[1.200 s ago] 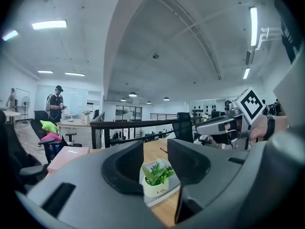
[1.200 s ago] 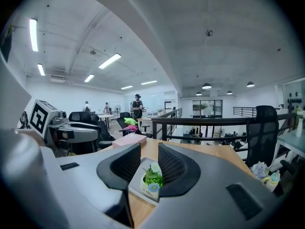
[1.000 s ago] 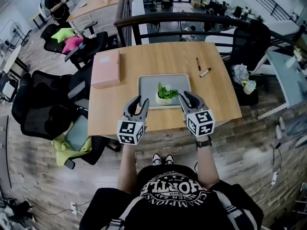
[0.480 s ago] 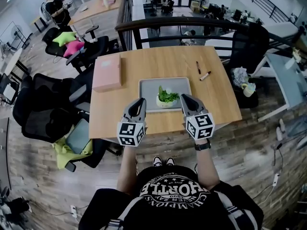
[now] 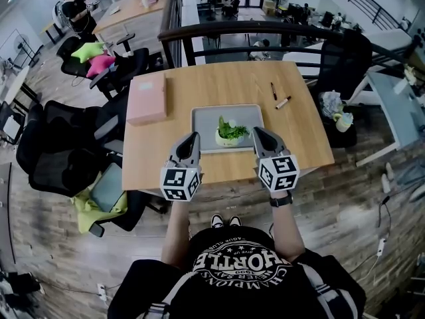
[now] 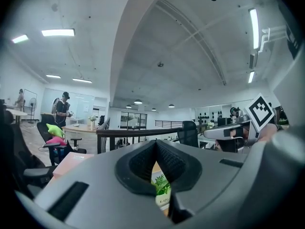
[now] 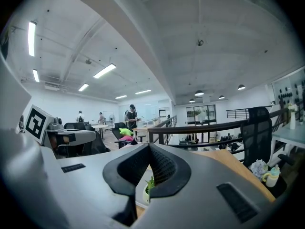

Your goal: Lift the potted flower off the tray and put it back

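Your left claw (image 5: pixel 192 139) and right claw (image 5: pixel 258 133) just closed, both empty, flanking the potted flower (image 5: pixel 230 132) on the tray (image 5: pixel 204 117).

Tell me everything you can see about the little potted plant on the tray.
The potted flower is a small round cream pot of leafy green sprigs, one leaf taller at its left. It stands upright near the middle of the grey tray on the wooden table. Only the tray seems to touch it; the left gripper and right gripper, jaws just closed on nothing, flank it.
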Demonstrator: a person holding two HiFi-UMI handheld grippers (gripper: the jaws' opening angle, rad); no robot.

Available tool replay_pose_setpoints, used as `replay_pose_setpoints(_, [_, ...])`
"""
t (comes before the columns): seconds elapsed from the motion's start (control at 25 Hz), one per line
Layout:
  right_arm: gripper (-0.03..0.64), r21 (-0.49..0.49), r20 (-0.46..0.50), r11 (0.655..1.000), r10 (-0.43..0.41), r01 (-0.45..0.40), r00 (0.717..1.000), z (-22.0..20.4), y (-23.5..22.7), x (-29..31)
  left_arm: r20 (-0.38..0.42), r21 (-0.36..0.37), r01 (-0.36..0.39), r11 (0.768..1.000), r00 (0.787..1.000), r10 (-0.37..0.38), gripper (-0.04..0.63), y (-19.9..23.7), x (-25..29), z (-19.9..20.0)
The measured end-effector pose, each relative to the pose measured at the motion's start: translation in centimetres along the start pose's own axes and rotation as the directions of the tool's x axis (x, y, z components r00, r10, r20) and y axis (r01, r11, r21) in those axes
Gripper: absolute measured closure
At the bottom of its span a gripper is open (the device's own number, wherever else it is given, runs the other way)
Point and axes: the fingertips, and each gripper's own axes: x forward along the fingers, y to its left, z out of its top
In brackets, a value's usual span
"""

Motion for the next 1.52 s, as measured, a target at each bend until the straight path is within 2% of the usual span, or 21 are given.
replay_pose_setpoints(0.8, [0.597, 0.012, -0.018, 0.999, -0.034, 0.035, 0.999, -1.0, -2.2, -0.1, -0.026, 0.030, -0.046, 0.998, 0.999, 0.047, 0.577, 0.6, 1.2, -1.1])
replay_pose_setpoints(1.12, [0.597, 0.017, -0.038, 0.998, -0.057, 0.058, 0.998, -1.8, -3.9, -1.7, -0.054, 0.032, -0.021, 0.999, 0.998, 0.023, 0.578, -0.6, 2.3, -1.8])
replay_pose_setpoints(1.24, [0.597, 0.023, -0.052, 0.999, -0.038, 0.039, 0.998, -2.7, -4.5, -2.5, -0.075, 0.031, 0.004, 1.000, 0.997, -0.002, 0.577, -1.5, 2.7, -2.6])
replay_pose_setpoints(1.32, [0.597, 0.037, -0.073, 0.999, 0.002, 0.001, 0.997, -4.0, -5.2, -2.9, -0.131, -0.019, 0.050, 0.999, 0.990, -0.052, 0.577, -2.1, 3.2, -4.5])
replay_pose_setpoints(1.36, [0.597, 0.044, -0.096, 0.999, 0.020, -0.016, 0.995, -5.0, -5.9, -3.0, -0.173, -0.078, 0.071, 0.994, 0.981, -0.083, 0.577, -2.3, 3.5, -6.2])
replay_pose_setpoints(1.44, [0.597, 0.038, -0.160, 0.998, 0.047, -0.041, 0.986, -7.3, -7.6, -3.0, -0.260, -0.222, 0.070, 0.973, 0.957, -0.128, 0.577, -2.0, 3.7, -10.4])
replay_pose_setpoints(1.52, [0.597, 0.022, -0.220, 0.997, 0.076, -0.073, 0.973, -9.4, -9.3, -2.7, -0.335, -0.340, 0.031, 0.940, 0.930, -0.152, 0.577, -0.9, 3.7, -15.1])
